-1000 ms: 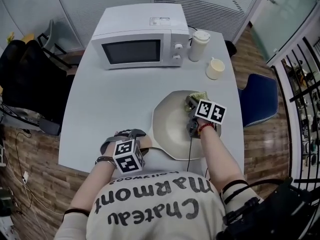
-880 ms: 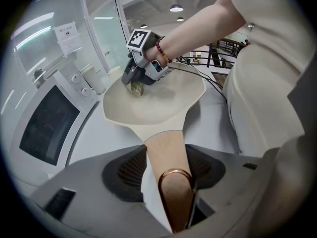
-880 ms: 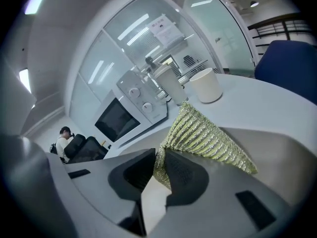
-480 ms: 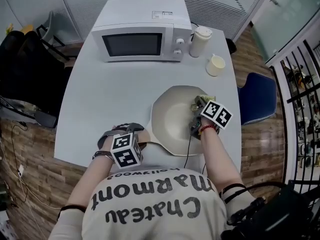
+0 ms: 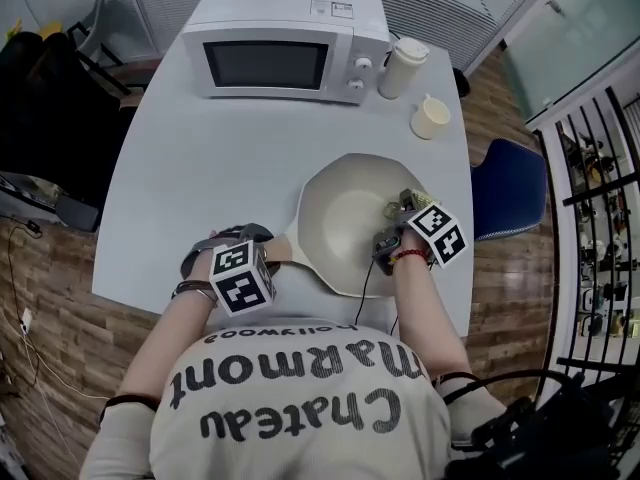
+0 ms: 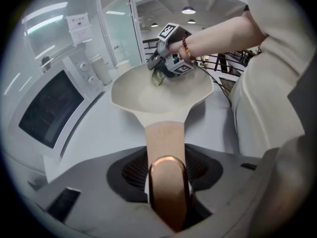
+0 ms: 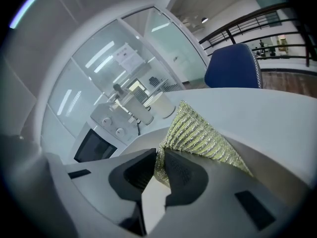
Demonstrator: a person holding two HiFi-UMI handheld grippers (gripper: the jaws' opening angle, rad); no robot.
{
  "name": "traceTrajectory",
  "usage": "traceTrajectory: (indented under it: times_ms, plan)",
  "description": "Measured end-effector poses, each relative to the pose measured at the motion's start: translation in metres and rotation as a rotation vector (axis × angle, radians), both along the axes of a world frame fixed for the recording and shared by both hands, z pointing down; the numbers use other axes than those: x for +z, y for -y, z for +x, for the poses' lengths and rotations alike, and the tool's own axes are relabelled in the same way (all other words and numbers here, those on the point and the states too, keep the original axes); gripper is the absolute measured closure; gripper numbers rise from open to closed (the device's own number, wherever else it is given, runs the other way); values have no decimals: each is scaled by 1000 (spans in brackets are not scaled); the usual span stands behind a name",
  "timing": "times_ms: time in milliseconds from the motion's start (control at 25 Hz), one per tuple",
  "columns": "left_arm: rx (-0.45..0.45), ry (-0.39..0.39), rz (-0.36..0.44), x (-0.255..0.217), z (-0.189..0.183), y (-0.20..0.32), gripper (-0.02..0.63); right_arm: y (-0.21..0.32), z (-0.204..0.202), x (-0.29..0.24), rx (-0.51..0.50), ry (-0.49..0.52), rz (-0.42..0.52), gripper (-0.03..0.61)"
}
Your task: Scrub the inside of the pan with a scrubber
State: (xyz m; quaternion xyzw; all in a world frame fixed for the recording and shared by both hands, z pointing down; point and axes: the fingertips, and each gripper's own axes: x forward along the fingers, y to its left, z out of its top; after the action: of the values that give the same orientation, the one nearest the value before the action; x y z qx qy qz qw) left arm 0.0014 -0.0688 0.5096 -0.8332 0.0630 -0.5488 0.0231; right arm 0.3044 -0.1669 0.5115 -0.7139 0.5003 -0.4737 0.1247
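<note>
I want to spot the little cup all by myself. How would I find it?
Find the white microwave at the far end of the table. Beside its knobs stands a tall lidded cup, and nearer the pan is the small cup. It is short, cream and open-topped, with no lid.

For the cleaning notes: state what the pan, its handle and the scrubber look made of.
Pan: cream matte surface, likely coated metal. Handle: smooth tan, wood-like, with shiny copper-coloured end. Scrubber: yellow-green ribbed mesh that glitters, probably metallic-thread fabric.
</note>
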Motion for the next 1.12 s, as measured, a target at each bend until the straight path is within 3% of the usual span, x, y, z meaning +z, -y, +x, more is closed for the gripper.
traceTrajectory:
  times_ms: [80, 240, 320, 400, 480, 600, 720, 880, 1120]
  plan:
    - [-14, 43, 46, 4, -8, 4, 466, -5, 5, 0, 33, -12, 7, 522]
    - [-15, 47, 70, 5, -6, 6, 476, -3, -2, -1, -5, 9, 18, 522]
    - [-14, 42, 54, 6, -5, 5, 476, 11, -34, -10, -162, 99, 96, 522]
    - [-16, 42, 43, 7, -6, 4, 477, 22, -84, -27, -394, 177, 195, 522]
    - [-16, 45, 35, 9, -8, 3, 477, 21, -133, -37, -628, 198, 234, 522]
    - [-15, 45, 4, 10, -8, 2, 477, -4, -186, -35, -930, 199, 206, 522]
    - [-19, 39, -43, 11, -9, -1, 480, -32, -210, -21, -1112, 226, 137, 522]
    - [-26, 44, -67, 10, -8, -2, 485, -39, -225, -20, -1188, 256, 135, 522]
    - [-27, 53, -71, 12, -8, -3, 487, -31, -243, -7, -1196, 216, 103, 522]
